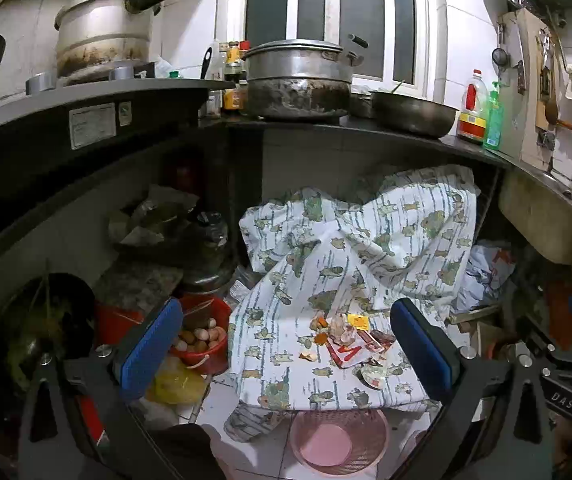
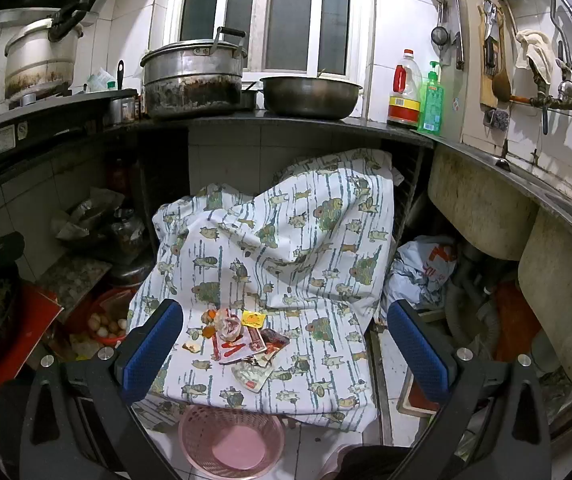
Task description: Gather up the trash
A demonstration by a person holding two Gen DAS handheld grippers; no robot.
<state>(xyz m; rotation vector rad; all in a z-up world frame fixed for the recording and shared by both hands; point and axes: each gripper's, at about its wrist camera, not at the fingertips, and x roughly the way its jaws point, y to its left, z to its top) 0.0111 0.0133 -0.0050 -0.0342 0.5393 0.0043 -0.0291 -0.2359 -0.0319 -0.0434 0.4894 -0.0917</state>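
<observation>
Nothing is collected yet; this reads as the approach step. Both claws hang spread and empty: the left claw (image 1: 286,344) and the right claw (image 2: 286,344) each face a small heap of trash (image 2: 241,340), wrappers and food scraps lying on a patterned cloth (image 2: 286,240) ahead between the fingers. A pink basket (image 2: 231,440) stands on the floor nearer and lower than the heap, apparently empty. Next, one claw should descend onto a single wrapper, pinch it without snagging cloth, then carry it back to the basket.
</observation>
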